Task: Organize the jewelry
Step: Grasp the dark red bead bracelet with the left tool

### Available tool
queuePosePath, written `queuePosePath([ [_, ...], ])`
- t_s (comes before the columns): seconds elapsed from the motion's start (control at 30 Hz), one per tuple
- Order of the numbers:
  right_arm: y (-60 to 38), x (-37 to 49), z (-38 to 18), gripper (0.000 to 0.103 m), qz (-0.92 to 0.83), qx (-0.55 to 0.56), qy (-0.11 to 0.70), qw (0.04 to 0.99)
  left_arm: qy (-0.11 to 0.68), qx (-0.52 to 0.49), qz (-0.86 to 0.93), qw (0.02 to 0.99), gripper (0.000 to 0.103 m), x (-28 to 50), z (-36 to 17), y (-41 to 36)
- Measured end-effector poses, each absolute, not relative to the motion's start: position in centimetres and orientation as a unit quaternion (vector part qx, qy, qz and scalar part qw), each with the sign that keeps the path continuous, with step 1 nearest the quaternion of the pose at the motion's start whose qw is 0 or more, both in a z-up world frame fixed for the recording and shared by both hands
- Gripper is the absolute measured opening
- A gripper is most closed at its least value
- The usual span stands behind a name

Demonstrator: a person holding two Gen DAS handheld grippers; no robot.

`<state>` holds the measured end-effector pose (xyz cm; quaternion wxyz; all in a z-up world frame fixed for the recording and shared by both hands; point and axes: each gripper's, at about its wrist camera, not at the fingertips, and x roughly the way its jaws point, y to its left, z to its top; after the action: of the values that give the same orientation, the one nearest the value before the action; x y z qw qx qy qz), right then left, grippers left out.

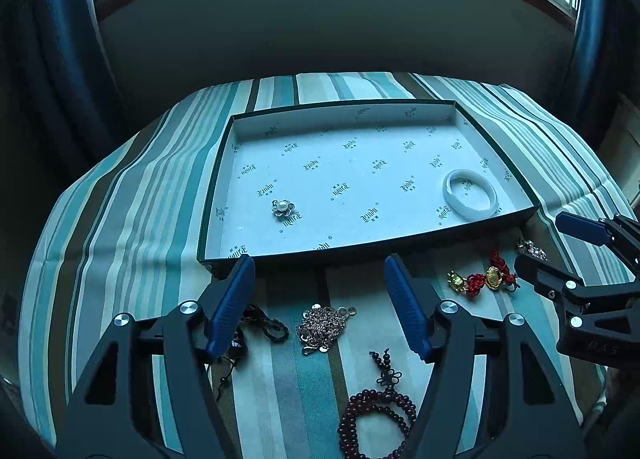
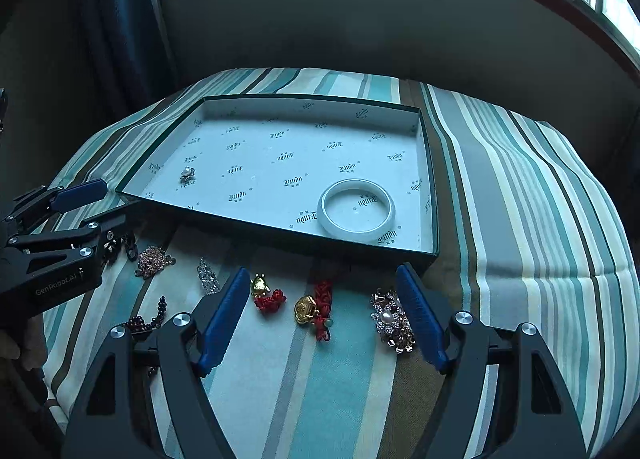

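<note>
Left gripper (image 1: 320, 307): jaws apart, nothing between them, held above the striped cloth (image 1: 120, 219) just short of the box tray (image 1: 216, 179). Right gripper (image 2: 324, 315): likewise spread and empty, poised over the near row of pieces.

Inside the tray, a pearl flower brooch (image 1: 283, 209) lies toward the left and a white bangle (image 2: 357, 211) toward the right, well apart, apparently to keep sorted items separate.

Still on the cloth: a rose chain (image 1: 322, 325), dark red beads (image 1: 376, 415), red-cord gold charms (image 2: 308, 305) and a crystal brooch (image 2: 392, 321). Judgement: sorting is partly done; each gripper appears ready for its next pick.
</note>
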<state>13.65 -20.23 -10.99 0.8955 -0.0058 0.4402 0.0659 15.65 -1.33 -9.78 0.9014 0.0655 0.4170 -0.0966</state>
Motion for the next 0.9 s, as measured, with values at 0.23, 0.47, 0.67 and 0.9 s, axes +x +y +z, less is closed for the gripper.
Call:
queuePosePath([
  [0.23, -20.0, 10.6, -13.2, 0.074, 0.064, -0.012, 0.463, 0.884, 0.442, 0.069, -0.089, 0.89, 0.067, 11.5, -11.9, -1.1],
  [0.47, -20.0, 8.6, -14.7, 0.074, 0.06, -0.019, 0.479, 0.875, 0.461, 0.075, -0.094, 0.879, 0.07, 8.8, -13.3, -1.7],
  [0.67, -20.2, 7.9, -14.6, 0.074, 0.059, -0.022, 0.476, 0.877, 0.464, 0.105, -0.095, 0.875, 0.072, 8.0, -14.5, -2.8],
  [0.9, -20.4, 7.7, -14.2, 0.074, 0.061, -0.02, 0.472, 0.879, 0.485, 0.099, -0.102, 0.863, 0.072, 8.3, -15.8, -2.8],
])
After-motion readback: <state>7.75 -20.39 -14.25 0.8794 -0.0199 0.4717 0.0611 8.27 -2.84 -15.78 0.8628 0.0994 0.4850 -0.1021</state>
